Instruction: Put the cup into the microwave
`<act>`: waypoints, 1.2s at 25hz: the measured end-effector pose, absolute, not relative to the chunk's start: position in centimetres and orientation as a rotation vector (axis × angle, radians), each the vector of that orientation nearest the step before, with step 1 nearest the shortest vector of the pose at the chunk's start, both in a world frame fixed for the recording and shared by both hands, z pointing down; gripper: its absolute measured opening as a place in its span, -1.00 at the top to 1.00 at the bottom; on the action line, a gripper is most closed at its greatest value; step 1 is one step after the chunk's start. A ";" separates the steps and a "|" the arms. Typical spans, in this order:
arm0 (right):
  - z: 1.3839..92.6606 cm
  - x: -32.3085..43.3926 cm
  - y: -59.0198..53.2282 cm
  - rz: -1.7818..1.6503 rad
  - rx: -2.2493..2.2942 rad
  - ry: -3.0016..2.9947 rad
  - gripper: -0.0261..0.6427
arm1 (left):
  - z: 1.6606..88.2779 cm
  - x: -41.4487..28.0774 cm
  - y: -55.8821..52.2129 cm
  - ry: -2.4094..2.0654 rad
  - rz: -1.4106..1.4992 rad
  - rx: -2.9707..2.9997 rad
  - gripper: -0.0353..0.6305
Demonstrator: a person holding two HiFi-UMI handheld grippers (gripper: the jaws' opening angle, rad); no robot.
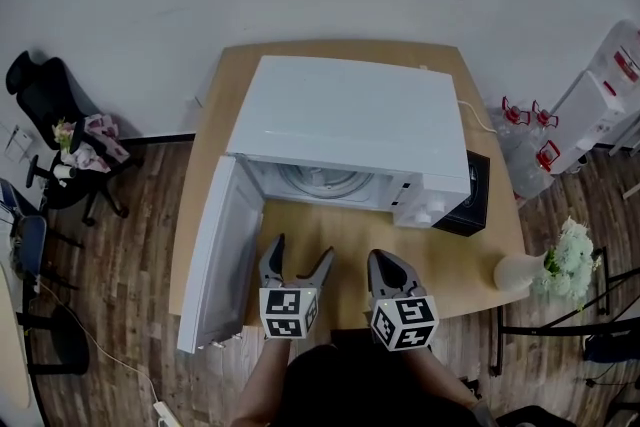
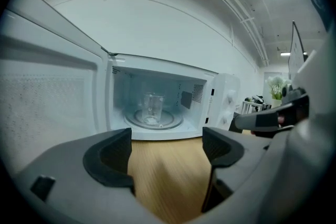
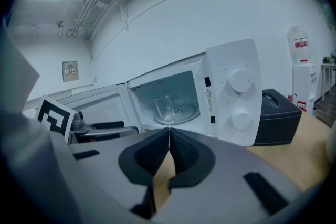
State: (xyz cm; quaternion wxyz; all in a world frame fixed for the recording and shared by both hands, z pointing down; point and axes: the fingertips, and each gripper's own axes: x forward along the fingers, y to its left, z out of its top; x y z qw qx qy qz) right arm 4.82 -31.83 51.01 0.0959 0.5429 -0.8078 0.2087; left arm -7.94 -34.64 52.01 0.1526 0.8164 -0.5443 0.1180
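I see the clear cup (image 2: 152, 107) standing on the turntable (image 2: 169, 123) inside the open microwave (image 1: 350, 120), mid-frame. My left gripper (image 2: 167, 147) gapes empty; my right gripper (image 3: 169, 139) is pressed together, empty.

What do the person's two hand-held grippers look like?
They match. The left hand-held gripper and the right hand-held gripper have grey moulded bodies with two curved jaws lined with dark ribbed pads. Each carries a white cube printed with black square markers. No cables or sleeves show.
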 end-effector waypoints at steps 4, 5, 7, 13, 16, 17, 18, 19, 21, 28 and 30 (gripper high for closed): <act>50.2 4.0 -31.4 0.591 1.595 -2.426 0.94 | 51.2 -9.3 -32.9 -1.600 0.313 2.317 -0.14; 49.9 3.8 -31.3 0.590 1.593 -2.435 0.94 | 50.9 -9.6 -32.4 -1.609 0.307 2.315 -0.04; 49.6 3.4 -31.0 0.586 1.590 -2.449 0.94 | 50.4 -10.0 -31.6 -1.620 0.301 2.321 -0.01; 49.1 2.9 -29.7 0.552 1.579 -2.466 0.94 | 49.7 -10.7 -29.5 -1.613 0.294 2.344 0.47; 48.8 3.2 -29.1 0.548 1.587 -2.477 0.94 | 49.4 -10.5 -28.6 -1.576 0.291 2.370 0.66; 48.6 3.3 -29.0 0.548 1.589 -2.483 0.94 | 49.3 -10.4 -28.3 -1.563 0.294 2.381 0.71; 48.4 3.4 -28.8 0.548 1.590 -2.490 0.94 | 49.2 -10.2 -28.1 -1.551 0.298 2.393 0.76; 48.2 3.6 -28.7 0.546 1.592 -2.496 0.94 | 49.1 -10.1 -27.8 -1.540 0.301 2.404 0.79; 47.8 3.9 -28.5 0.543 1.594 -2.507 0.94 | 48.8 -9.9 -27.4 -1.516 0.299 2.423 0.83; 47.6 4.6 -27.4 0.556 1.554 -2.545 0.94 | 47.5 -8.6 -26.0 -1.395 0.253 2.493 0.88; 47.6 4.6 -27.1 0.552 1.538 -2.549 0.94 | 47.3 -8.4 -25.9 -1.384 0.247 2.499 0.88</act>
